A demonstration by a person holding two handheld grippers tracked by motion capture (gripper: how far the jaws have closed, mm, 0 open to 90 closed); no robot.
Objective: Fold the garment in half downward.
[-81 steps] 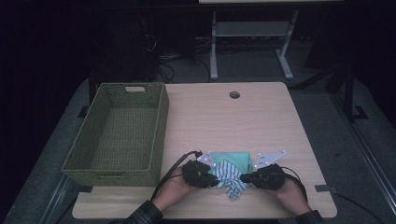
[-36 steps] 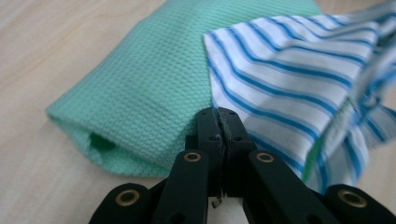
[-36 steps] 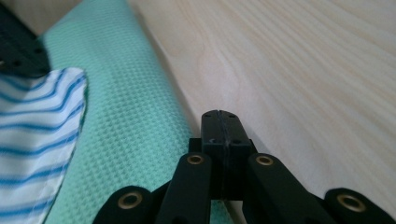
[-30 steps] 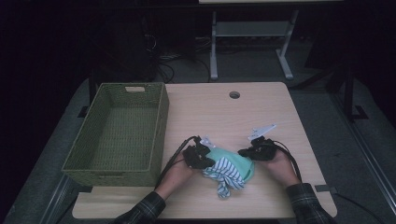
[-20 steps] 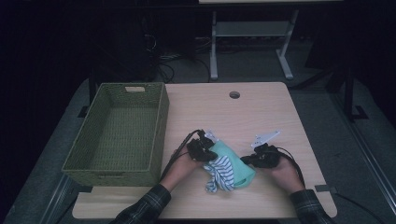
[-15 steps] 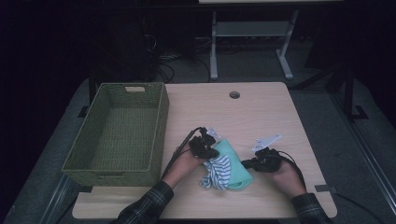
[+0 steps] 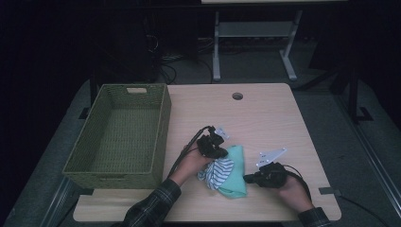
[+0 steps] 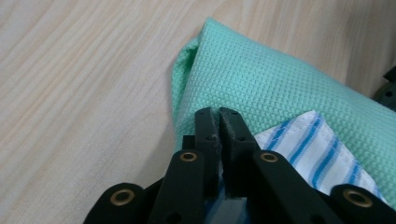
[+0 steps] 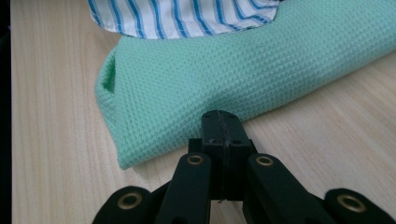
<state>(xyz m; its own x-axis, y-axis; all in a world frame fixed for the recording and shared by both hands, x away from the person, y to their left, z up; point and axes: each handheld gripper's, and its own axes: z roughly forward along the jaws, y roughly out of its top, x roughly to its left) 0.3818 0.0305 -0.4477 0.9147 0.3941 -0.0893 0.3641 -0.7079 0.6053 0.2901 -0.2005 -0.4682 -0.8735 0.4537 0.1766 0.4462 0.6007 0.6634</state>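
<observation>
The green cloth [image 7: 236,178] is a mint waffle-weave textile with a fine grid of small raised cells, folded into a thick, soft-edged pad with one rounded fold open at its corner; it lies flat on the table [image 7: 265,118], toward the near edge and slightly right of the middle of that edge. The striped cloth [image 7: 217,171] is a thin, smooth white fabric with narrow blue stripes and a stitched hem, bunched loosely on top of the green cloth at its left side and spilling onto the table. The left gripper [image 8: 216,114] has its two black jaws clenched together, with striped fabric caught between them low down and the tips resting over the green cloth's upper fold. The right gripper [image 9: 222,116] has its jaws pressed fully together with nothing visible between them, the tips just beside the lower edge of the green cloth, on bare wood. The table is pale laminate with straight wood grain and a round cable hole [image 7: 237,96] near its far edge. A rectangular woven basket [image 7: 161,123], olive green with a slot handle, stands along the left edge
</observation>
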